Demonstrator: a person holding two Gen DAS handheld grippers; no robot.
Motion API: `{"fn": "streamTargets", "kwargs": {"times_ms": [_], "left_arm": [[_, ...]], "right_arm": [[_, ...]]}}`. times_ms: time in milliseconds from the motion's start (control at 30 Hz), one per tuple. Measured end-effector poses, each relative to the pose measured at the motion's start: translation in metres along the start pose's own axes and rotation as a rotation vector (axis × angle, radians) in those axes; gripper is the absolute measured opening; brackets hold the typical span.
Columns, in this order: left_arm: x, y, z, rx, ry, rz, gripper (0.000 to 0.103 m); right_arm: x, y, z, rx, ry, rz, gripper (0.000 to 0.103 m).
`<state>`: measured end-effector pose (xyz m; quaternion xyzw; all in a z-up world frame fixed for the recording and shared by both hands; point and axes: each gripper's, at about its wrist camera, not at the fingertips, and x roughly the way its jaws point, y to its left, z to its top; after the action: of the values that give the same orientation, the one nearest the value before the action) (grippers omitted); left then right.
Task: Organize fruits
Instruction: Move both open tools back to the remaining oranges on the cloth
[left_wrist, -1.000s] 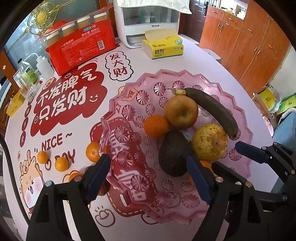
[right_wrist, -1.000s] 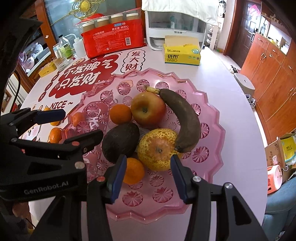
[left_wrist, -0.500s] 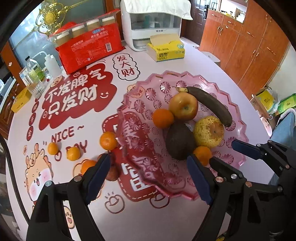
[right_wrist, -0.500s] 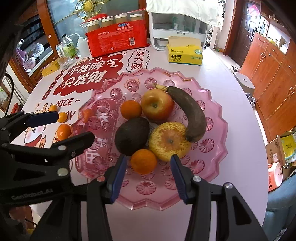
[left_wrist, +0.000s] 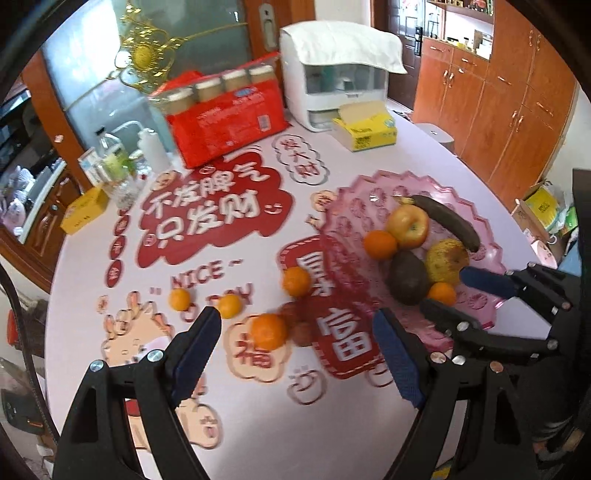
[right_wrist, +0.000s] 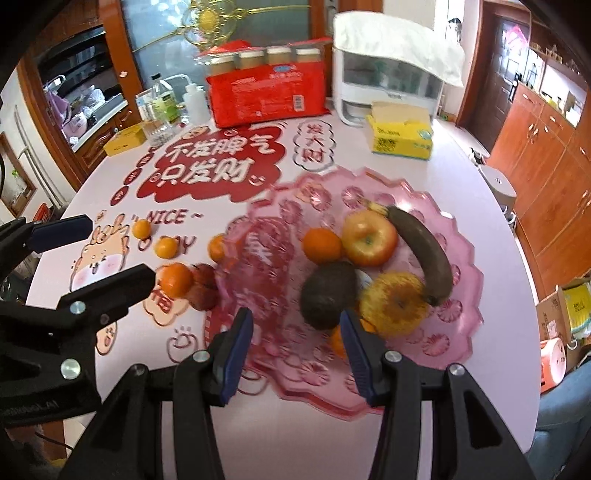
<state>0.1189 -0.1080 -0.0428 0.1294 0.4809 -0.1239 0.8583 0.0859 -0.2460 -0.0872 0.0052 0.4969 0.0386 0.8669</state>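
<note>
On the round white surface (right_wrist: 424, 435), printed with red lettering and cartoon stickers, a pink scalloped plate (right_wrist: 463, 325) sits toward the right edge and already carries an apple (right_wrist: 369, 238), a dark banana (right_wrist: 424, 254), a pear (right_wrist: 393, 302), an avocado (right_wrist: 327, 293) and two oranges. Loose fruit waits on the bare surface just left of the plate: a larger orange (left_wrist: 269, 330) touching two small reddish-brown fruits (left_wrist: 299, 325), another orange (left_wrist: 296, 281) near the plate's rim, and two small oranges (left_wrist: 180, 298) farther left. The left hand-held gripper (left_wrist: 297, 352) hovers above this loose cluster, jaws wide apart and empty. The right hand-held gripper (right_wrist: 295, 347) hangs over the plate's near edge, jaws partly open, holding nothing. The step in hand appears to be picking a loose orange. To do it well, centre the left jaws around the larger orange, come down from above, avoid nudging the reddish fruits beside it, close gently, then set it in a bare part of the plate.
</note>
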Motion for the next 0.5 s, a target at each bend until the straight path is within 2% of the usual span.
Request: {"fn": "streamTargets", "kwargs": {"times_ms": [167,333,500], "left_arm": [[-0.016,0.034,-0.004,0.007,-0.026,0.051,0.083],[-0.031,0.075,-0.001,0.047,-0.074,0.154,0.083],[-0.038,0.112,0.005,0.094,-0.109,0.222,0.083]], "right_arm": [[-0.009,0.021,0.013,0.000,-0.039,0.004,0.050],[-0.013,0.039,0.025,0.022,-0.066,0.004,0.050],[-0.004,0.060,0.029,0.038,-0.054,0.008,0.050]]}}
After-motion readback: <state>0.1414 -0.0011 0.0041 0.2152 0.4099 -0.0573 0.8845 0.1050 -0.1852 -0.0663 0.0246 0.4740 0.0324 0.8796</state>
